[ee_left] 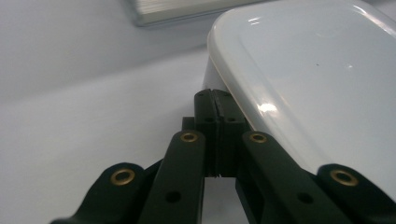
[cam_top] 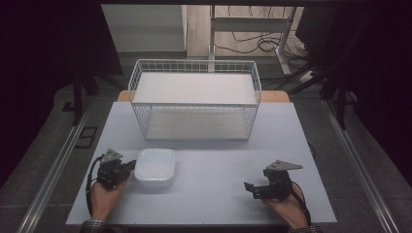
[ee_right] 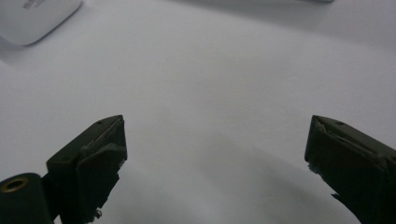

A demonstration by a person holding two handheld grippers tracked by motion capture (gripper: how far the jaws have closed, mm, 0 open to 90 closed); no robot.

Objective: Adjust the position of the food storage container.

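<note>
My left gripper [ee_left: 217, 100] is pressed closed on nothing beside the white dish's [cam_top: 155, 166] left edge on the table [cam_top: 214, 194], my right gripper [cam_top: 252, 189] gaping wide, well apart.

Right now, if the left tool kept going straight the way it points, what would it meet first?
The left tool, jaws shut, already sits at the near edge of the white rectangular plastic dish; going on would likely push that dish.

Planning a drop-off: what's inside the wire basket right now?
The white wire basket holds no loose items in the high view; only a pale flat floor shows through its mesh. The white dish sits outside, in front of it.
</note>
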